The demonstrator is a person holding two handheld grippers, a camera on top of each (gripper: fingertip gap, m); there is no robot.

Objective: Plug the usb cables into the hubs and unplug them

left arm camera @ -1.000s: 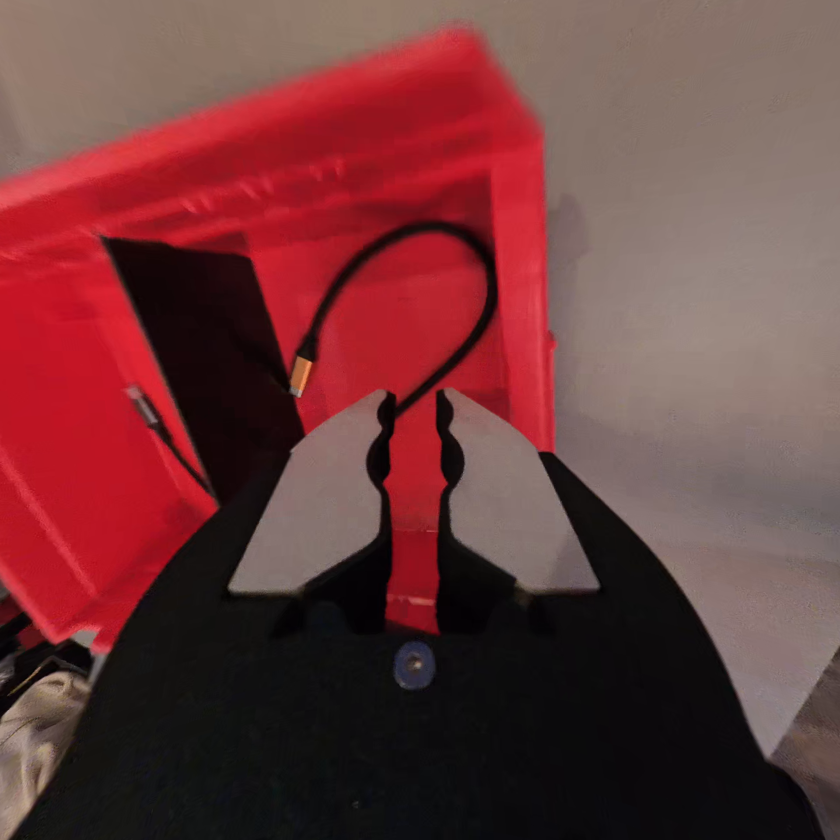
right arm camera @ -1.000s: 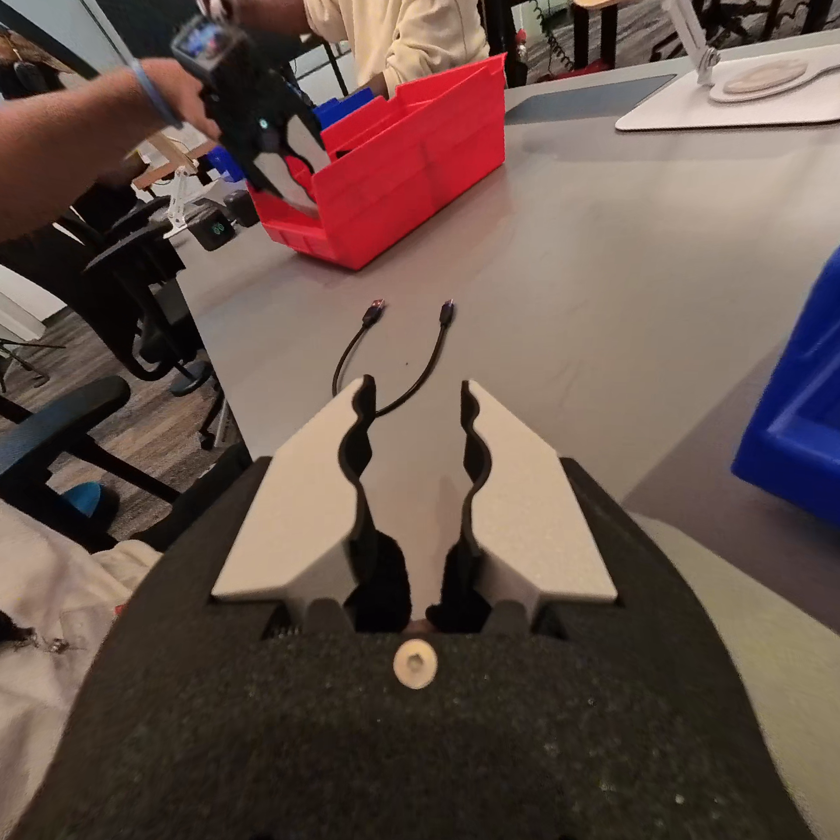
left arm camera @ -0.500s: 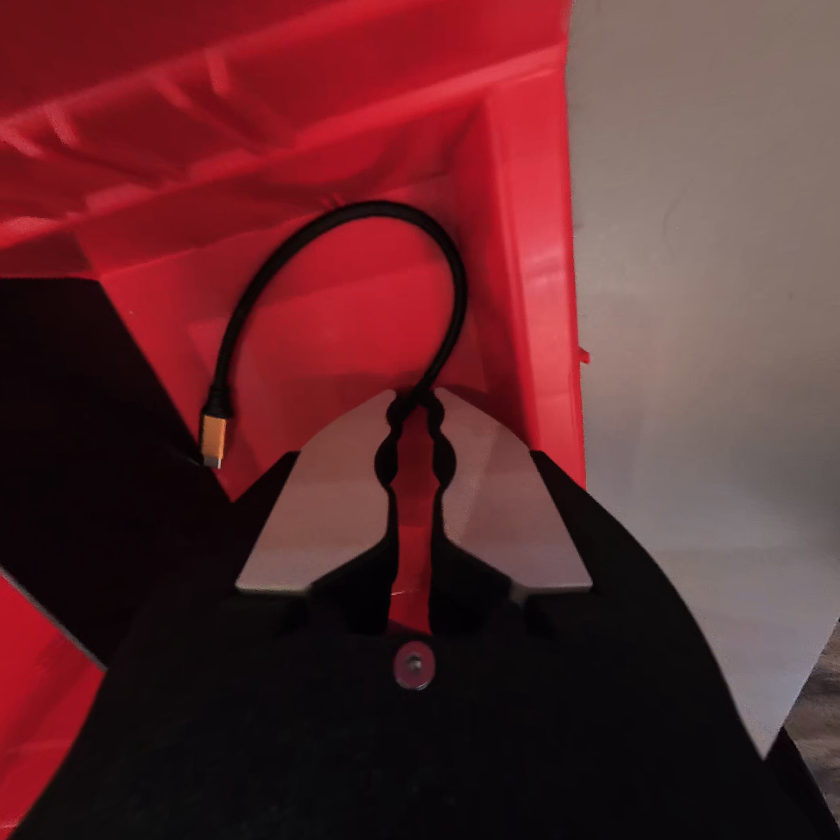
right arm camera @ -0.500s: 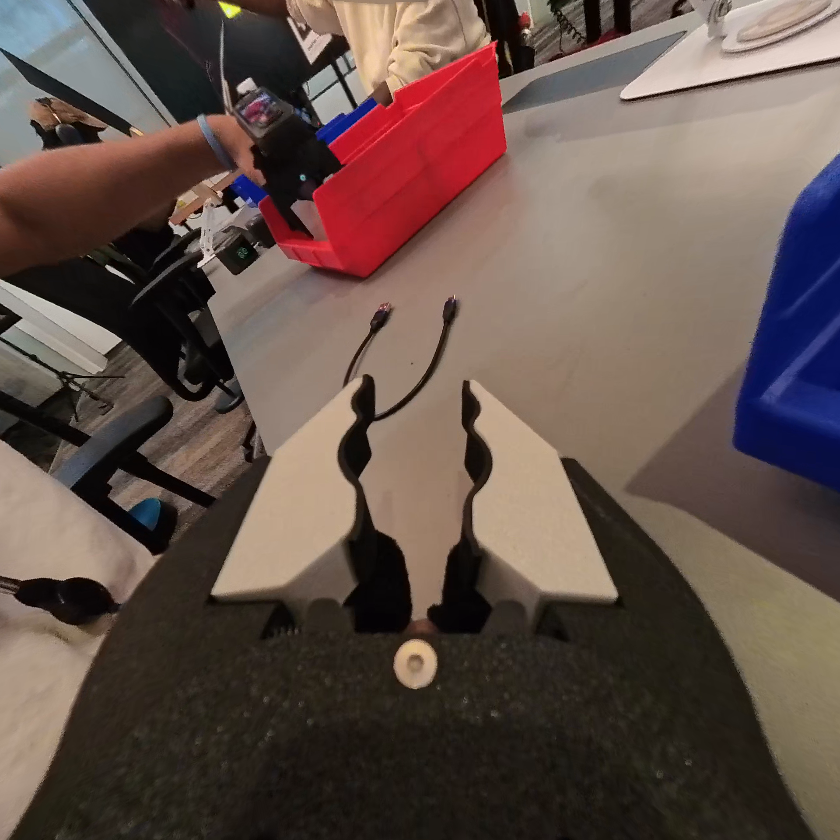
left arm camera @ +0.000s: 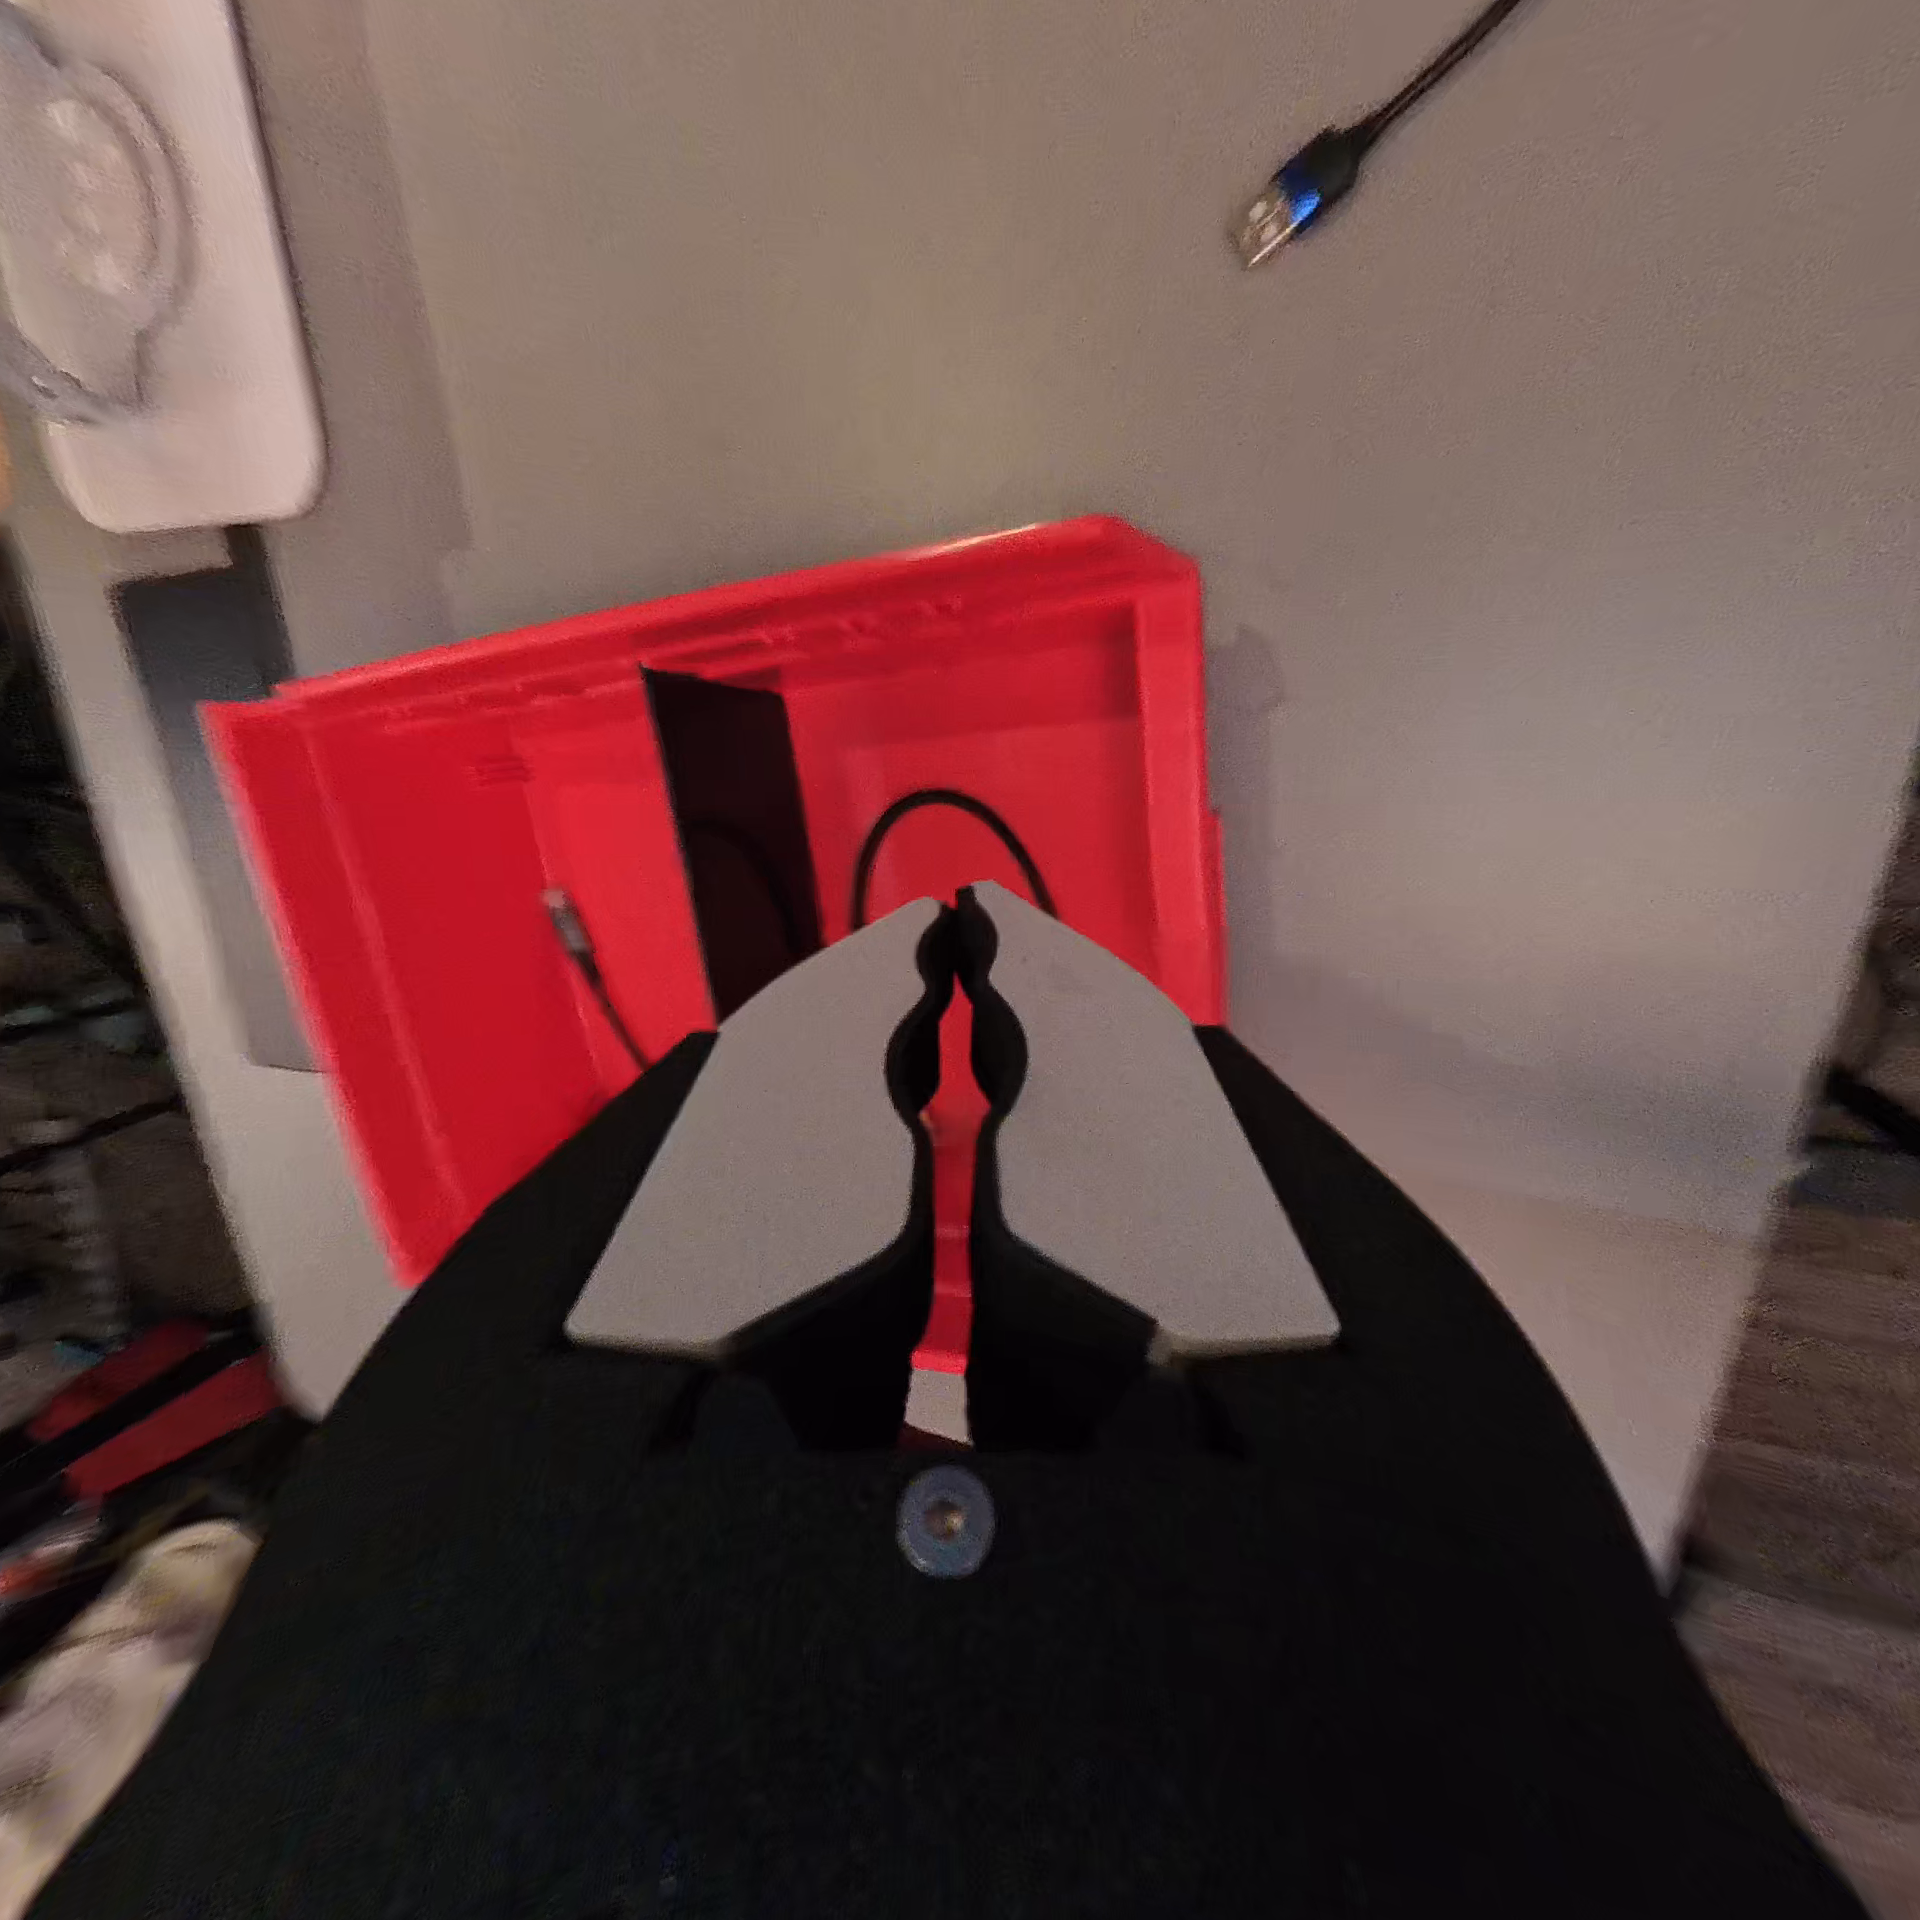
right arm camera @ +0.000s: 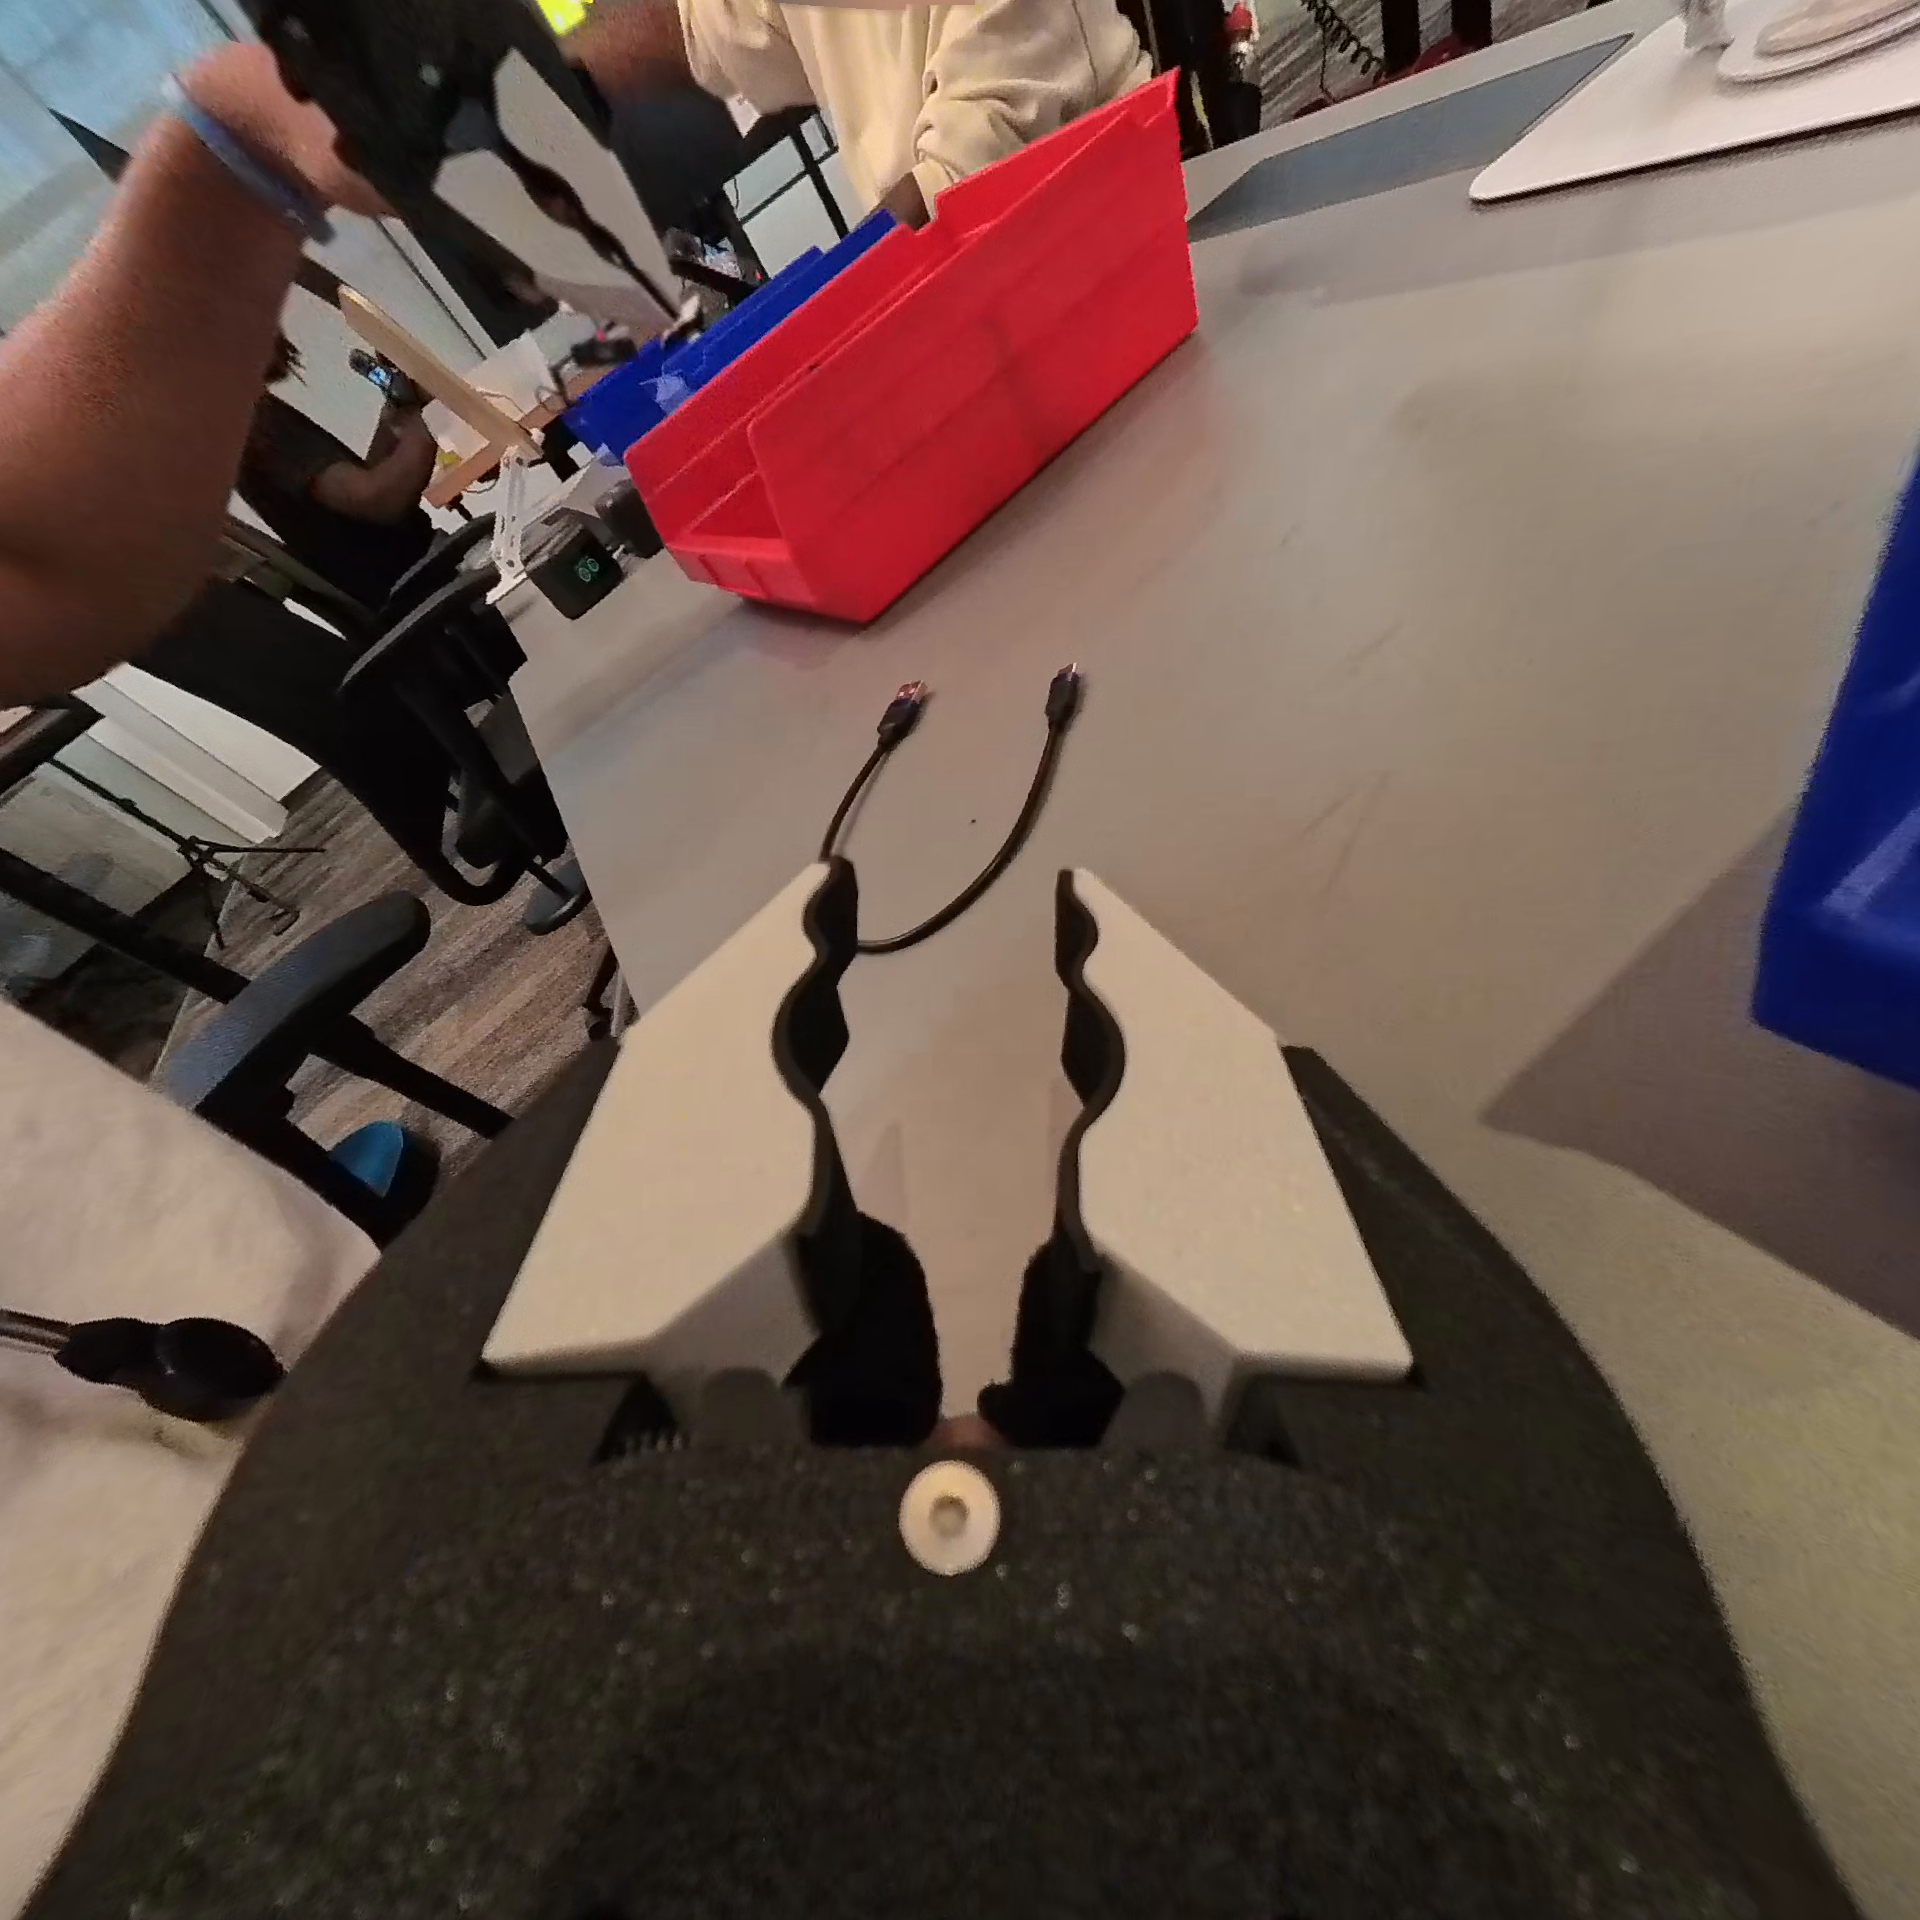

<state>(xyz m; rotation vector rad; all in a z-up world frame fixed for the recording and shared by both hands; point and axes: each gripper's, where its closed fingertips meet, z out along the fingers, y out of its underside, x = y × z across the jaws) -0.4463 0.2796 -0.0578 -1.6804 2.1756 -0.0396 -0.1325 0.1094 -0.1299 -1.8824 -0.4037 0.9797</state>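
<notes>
In the left wrist view my left gripper is shut and held high above a red bin. A black cable arches in the bin's right compartment just past the fingertips. Its ends are hidden behind the fingers, and I see nothing between the tips. A second cable lies in the left compartment, beyond a black divider. My right gripper is open and empty, just behind a short black USB cable that lies on the grey table. The left gripper also shows blurred at the top left.
The red bin stands at the table's far left edge, with a blue bin behind it. Another blue bin is close on my right. A white pad lies at the back. A blue-tipped USB plug lies on the table. Office chairs stand off the left edge. The tips of one gripper are about 35 cm away from the tips of the other. From either gripper's tips it is about 20 cm to the blue-tipped USB plug.
My left gripper closed at the black cable in the bin, then rose well above the bin, jaws now fully together. The right gripper stayed open behind the table cable.
</notes>
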